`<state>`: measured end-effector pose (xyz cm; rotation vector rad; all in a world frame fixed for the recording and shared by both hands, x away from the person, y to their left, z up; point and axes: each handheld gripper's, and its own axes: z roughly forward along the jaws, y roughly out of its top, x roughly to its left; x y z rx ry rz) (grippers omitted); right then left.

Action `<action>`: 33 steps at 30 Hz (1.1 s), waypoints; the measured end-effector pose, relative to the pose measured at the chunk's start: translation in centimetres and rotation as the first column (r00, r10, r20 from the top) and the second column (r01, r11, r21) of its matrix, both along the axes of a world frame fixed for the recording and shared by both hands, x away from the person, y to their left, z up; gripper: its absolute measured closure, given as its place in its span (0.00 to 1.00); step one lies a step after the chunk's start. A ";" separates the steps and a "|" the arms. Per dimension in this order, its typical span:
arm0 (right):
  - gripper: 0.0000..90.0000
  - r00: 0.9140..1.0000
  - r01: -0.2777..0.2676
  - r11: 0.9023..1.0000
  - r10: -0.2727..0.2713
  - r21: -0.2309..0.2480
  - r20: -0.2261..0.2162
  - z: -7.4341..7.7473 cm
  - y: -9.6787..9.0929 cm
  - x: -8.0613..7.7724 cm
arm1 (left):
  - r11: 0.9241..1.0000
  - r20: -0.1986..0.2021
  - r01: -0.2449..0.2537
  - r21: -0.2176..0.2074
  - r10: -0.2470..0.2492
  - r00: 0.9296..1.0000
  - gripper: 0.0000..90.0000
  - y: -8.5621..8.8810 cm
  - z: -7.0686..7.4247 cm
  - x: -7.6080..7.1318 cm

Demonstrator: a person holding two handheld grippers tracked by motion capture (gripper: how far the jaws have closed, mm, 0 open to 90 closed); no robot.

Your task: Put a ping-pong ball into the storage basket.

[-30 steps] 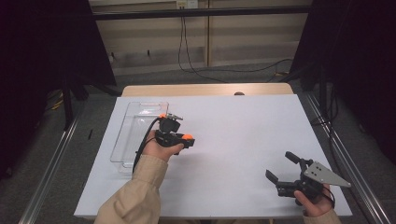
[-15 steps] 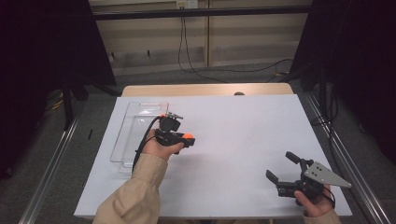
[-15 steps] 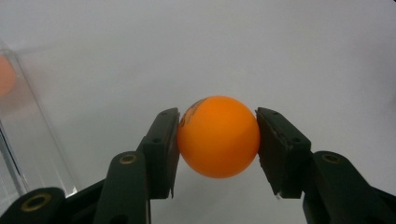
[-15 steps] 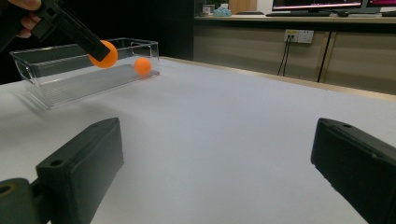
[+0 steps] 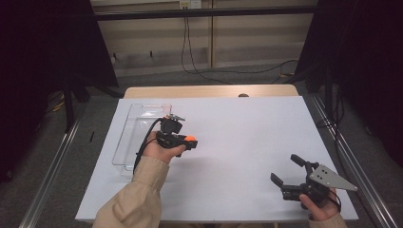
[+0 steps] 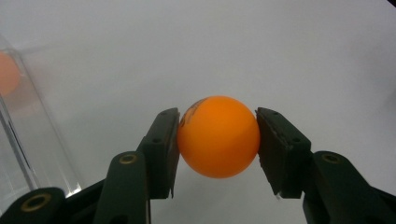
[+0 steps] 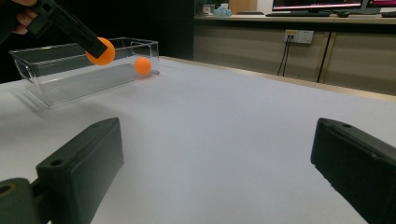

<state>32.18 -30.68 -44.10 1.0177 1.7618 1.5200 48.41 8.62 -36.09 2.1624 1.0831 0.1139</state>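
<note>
An orange ball (image 6: 218, 136) sits pinched between the two black pads of my left gripper (image 6: 217, 142), held just above the white table. From above, that ball (image 5: 190, 140) shows at the tip of the left gripper (image 5: 188, 143), just right of a clear plastic tray (image 5: 129, 142). A second orange ball (image 7: 142, 66) lies inside the tray (image 7: 56, 88), and it appears blurred through the tray wall (image 6: 7, 72). My right gripper (image 5: 285, 168) rests near the front right corner, jaws wide apart and nothing between them (image 7: 215, 154).
A white sheet (image 5: 237, 133) covers the table, with a wooden strip (image 5: 209, 91) along its far edge. Metal rails (image 5: 347, 156) run along both sides. Cables hang on the wall behind.
</note>
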 end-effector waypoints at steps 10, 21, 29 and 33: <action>0.02 1.000 -0.005 1.000 0.005 -0.014 0.002 0.0 -0.1 0.0 | 1.000 0.004 -0.004 0.008 0.004 1.000 0.57 0.2 0.4 0.0; 0.02 1.000 -0.006 1.000 0.006 -0.010 0.002 0.0 -0.1 0.0 | 1.000 -0.006 0.002 0.014 -0.002 1.000 0.57 0.4 0.5 0.0; 0.02 1.000 0.000 1.000 0.000 -0.013 0.008 0.0 -0.1 0.0 | 1.000 -0.017 -0.001 -0.001 0.001 1.000 0.57 0.5 0.6 0.0; 0.02 1.000 0.002 1.000 -0.002 -0.010 0.006 0.0 -0.1 0.0 | 1.000 -0.019 0.006 0.014 -0.005 1.000 0.57 0.8 0.7 0.0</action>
